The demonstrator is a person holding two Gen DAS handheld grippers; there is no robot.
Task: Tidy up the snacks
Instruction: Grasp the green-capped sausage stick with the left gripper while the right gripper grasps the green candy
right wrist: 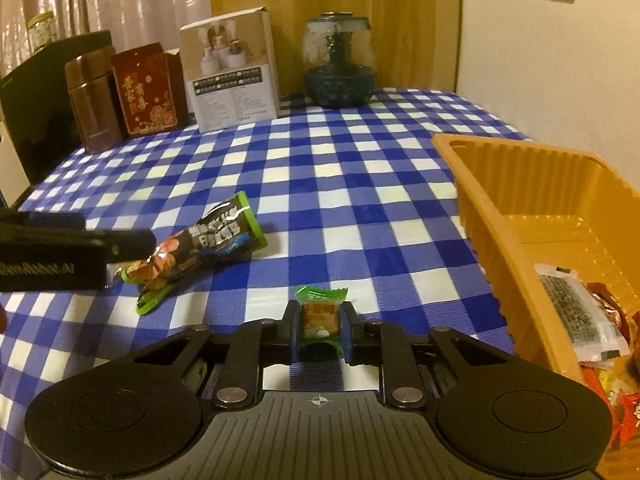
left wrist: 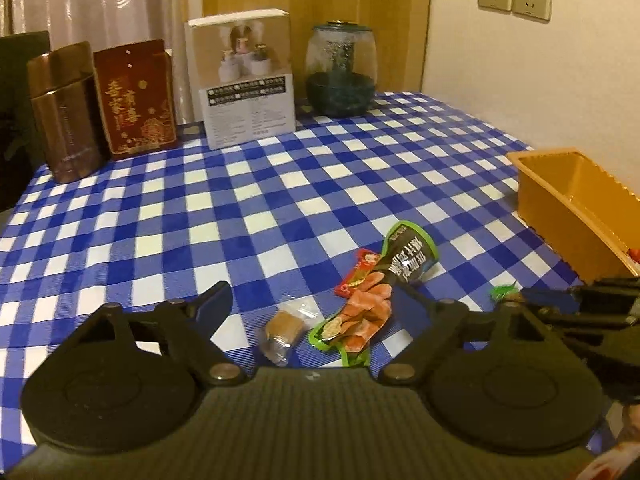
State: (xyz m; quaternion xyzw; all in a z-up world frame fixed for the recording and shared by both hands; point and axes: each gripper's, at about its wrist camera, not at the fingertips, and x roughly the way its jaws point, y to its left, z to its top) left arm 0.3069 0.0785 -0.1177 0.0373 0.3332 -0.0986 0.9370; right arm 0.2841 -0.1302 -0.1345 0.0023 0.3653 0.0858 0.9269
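Desk (right wrist: 340, 184) under a blue-white checked cloth, glossy. Beyond both jaws, back row: white carton (left wrist: 244, 80), glass jar (left wrist: 341, 68), red tin (left wrist: 136, 98), brown canister (left wrist: 64, 114).

Orange plastic tray (right wrist: 504, 200), ribbed walls, sits right of our right gripper (right wrist: 320, 326); wrapped snacks lie inside it.

Our left gripper (left wrist: 316, 306) has its jaws wide, nothing pinched. Between them lies the long foil snack bag (left wrist: 384, 292), green-edged, crinkled, long axis running away from the jaws and to the right. Red sachet (left wrist: 356, 272) lies just beside it, and a clear-wrapped brown cake (left wrist: 282, 328) left of it.

Right jaws narrow, clamped on the small green-wrapped candy (right wrist: 320, 316), squarish, wrapper ends pointing along the jaws.
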